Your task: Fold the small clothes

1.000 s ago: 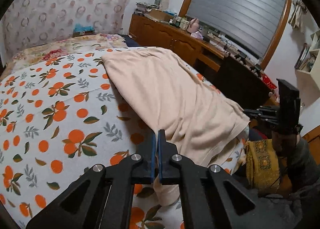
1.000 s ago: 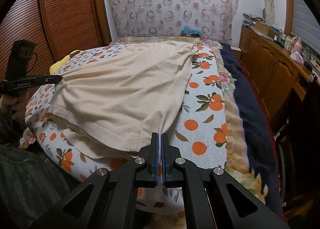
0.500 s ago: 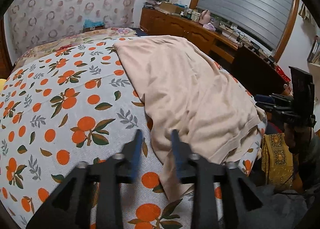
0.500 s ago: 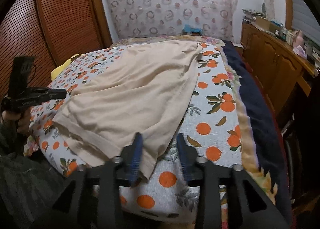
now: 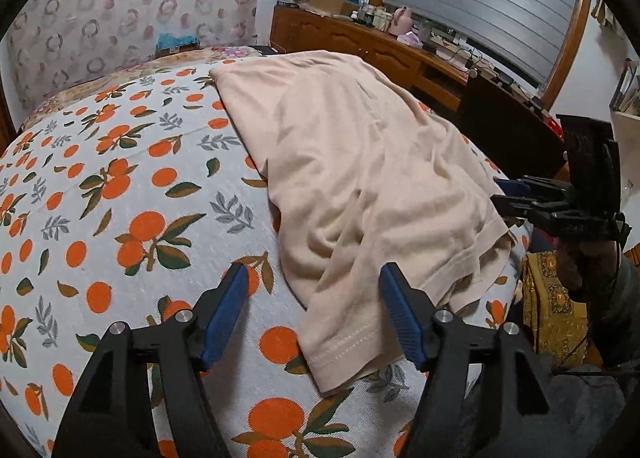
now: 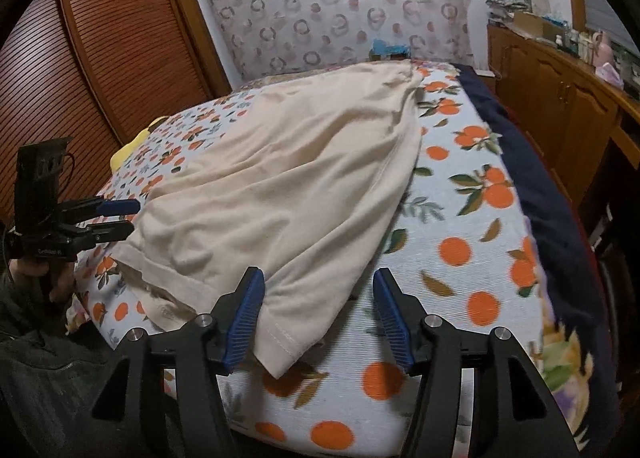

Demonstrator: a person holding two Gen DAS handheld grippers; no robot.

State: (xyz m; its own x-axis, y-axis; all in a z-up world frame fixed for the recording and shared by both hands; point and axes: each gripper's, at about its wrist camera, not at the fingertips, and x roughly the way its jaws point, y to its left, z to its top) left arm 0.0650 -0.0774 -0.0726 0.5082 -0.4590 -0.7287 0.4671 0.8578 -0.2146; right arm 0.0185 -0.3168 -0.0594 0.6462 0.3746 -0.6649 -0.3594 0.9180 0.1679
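Lying spread across the orange-print bed cover (image 5: 120, 186), the beige garment (image 5: 360, 162) reached from near the headboard down to the near edge of the bed, its two hemmed corners drooping toward the drop. The left gripper (image 5: 312, 290) had just been opening, its blue pads standing apart with one hemmed corner lying loose between them, pressed by neither; the right gripper (image 6: 318, 290) had likewise just been opening and hovered spread over the other corner, released. The likeliest trouble, in my judgement, was slippage: both corners sat close to the mattress edge, and a nudge from a finger could drag the cloth over the side. A second risk was a lopsided fold, since the fabric lay rumpled with a doubled layer at the hem, so one jaw might catch a single layer only. Open room lay on the bare cover to the left of the garment in the left wrist view, and a strip of it on the right wrist's far side before the dark blanket (image 6: 552, 194). The wooden cabinets (image 6: 560, 98) stood well apart.
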